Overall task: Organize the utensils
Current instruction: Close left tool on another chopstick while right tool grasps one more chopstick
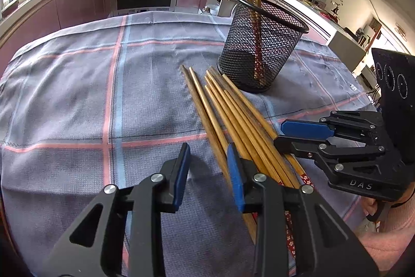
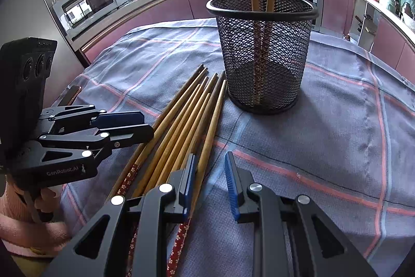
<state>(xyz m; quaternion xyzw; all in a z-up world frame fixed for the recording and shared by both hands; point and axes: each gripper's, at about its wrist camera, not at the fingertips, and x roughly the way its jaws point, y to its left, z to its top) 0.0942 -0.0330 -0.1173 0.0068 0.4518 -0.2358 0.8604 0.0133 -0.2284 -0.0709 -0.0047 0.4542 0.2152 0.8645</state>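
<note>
the bundle of loose bamboo chopsticks [image 1: 233,118] lies flat on the checked grey cloth over the worktop [image 1: 77,95], long axis running from the black wire-mesh holder [image 1: 262,43] back toward both hands. the left gripper [image 1: 208,173] and right gripper [image 2: 208,177] each have jaws apart, clamping nothing. the bundle sits between them, just inside each inner jaw; neither is clearly nearer.

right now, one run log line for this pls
stage: chopsticks mid-sort | mesh holder: two inside | loose chopsticks: on cloth | left gripper: open, empty | right gripper: open, empty
</note>
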